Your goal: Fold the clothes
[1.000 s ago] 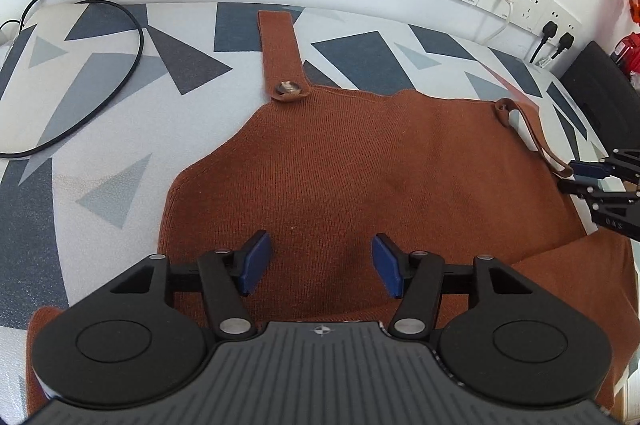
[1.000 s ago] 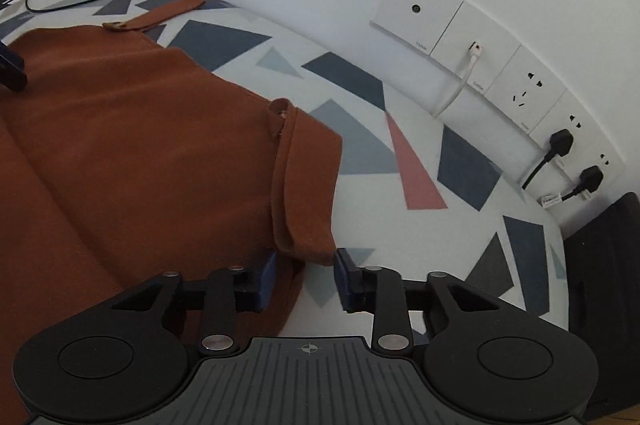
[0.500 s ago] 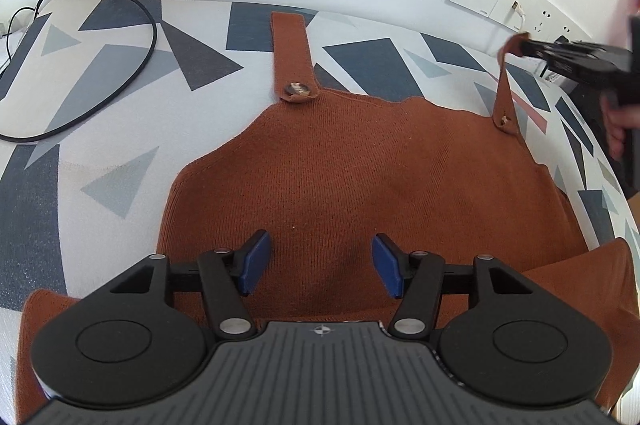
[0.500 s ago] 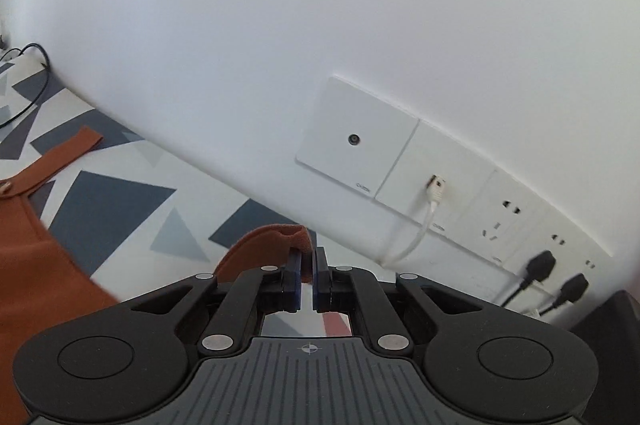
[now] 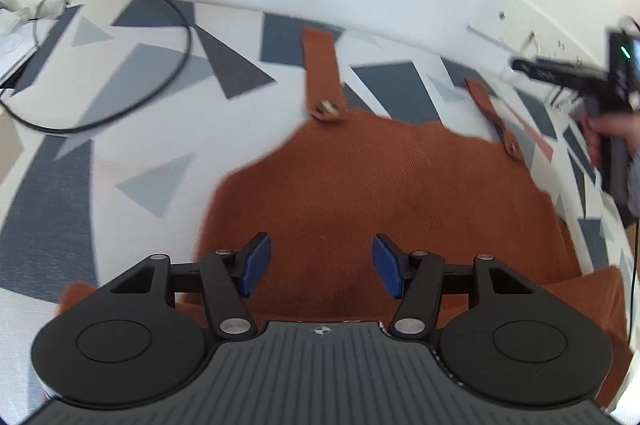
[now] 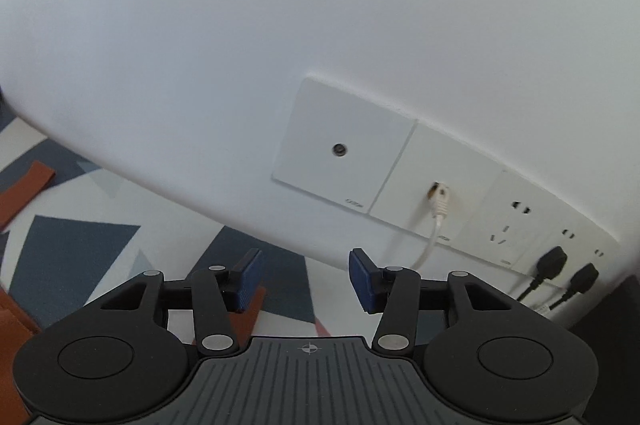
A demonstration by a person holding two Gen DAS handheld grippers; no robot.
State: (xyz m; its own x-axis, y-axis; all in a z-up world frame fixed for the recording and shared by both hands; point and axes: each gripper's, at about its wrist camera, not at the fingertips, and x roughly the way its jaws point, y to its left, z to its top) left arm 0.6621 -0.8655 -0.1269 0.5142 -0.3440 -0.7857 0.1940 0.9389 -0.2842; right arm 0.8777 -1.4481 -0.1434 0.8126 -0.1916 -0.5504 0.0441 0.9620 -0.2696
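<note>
- The rust-brown knit garment point(image 5: 380, 193), a pinafore-style piece with 2 buttoned straps, lies spread flat on the patterned table point(image 5: 132, 129), bib end toward the wall.
- The left strap point(image 5: 322, 77) lies straight out toward the wall; the right strap point(image 5: 490, 109) lies angled out from its button, its tip free on the table.
- The right hand-held gripper point(image 6: 304, 279) hangs near the wall just past that strap tip, and its jaws are opening; a sliver of brown cloth shows below its left pad point(image 6: 250, 275), but the pads do not press on it.
- The left hand-held gripper point(image 5: 320, 265) hovers over the middle of the garment, jaws about half open, with only cloth beneath and nothing gripped.
- Step in hand, as I judge it: laying the straps out and smoothing the piece before the first real fold, so the task looks early.
- The next move likely calls for both grippers to take an edge or 2 corners and carry them across, pinching only 1 layer low at the hem.
- Edges: the wall point(image 6: 280, 25) and its socket panels point(image 6: 344, 145) with plugged cables stand close ahead of the right gripper, leaving little room there.
- A looped black cable point(image 5: 120, 57) lies on the table well to the left of the garment; bare table between them gives room for a sideways fold.
</note>
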